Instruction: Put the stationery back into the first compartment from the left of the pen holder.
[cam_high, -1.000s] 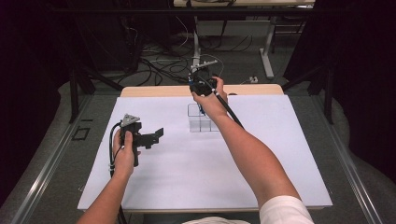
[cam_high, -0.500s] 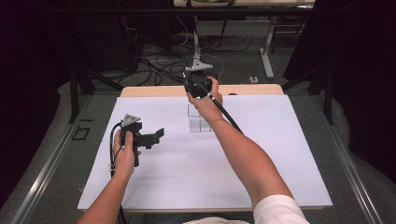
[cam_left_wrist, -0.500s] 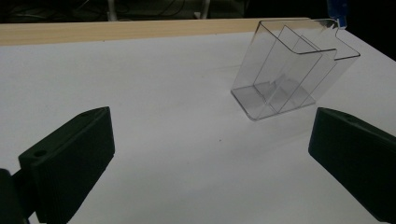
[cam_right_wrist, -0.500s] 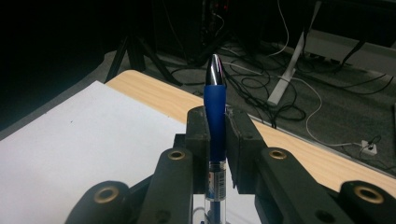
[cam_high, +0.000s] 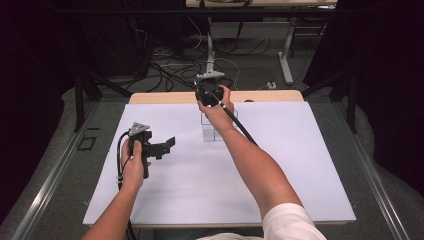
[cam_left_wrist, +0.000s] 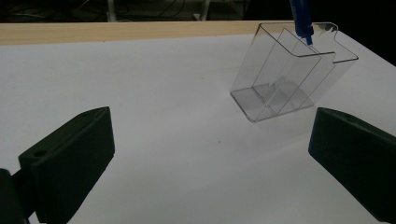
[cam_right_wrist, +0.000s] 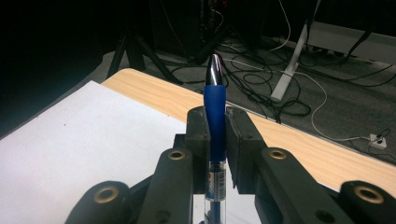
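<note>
Right gripper view looks along the right gripper (cam_right_wrist: 216, 135), whose jaws are clamped on a blue pen (cam_right_wrist: 215, 105); its silver tip points away from the camera, at about 12 o'clock in that frame. High view hides that pen behind the person's hand, yet it places the right gripper (cam_high: 209, 90) over the far middle of the white table (cam_high: 200, 195), above a clear plastic holder (cam_high: 214, 132).

Left gripper view gives the holder (cam_left_wrist: 289, 79) in detail: see-through walls, inner dividers, standing on the white sheet at about 2 o'clock from the jaws. A blue pen end (cam_left_wrist: 301, 21) comes down from the frame's top edge to the holder's open rim; whether it touches the rim I cannot tell.

Bare white surface lies all around the holder, and a wooden edge strip (cam_high: 270, 96) runs along the table's far side, close behind it.

The left gripper (cam_high: 162, 147) hovers at about 9 o'clock from the holder, well apart, jaws spread wide with nothing between them.
</note>
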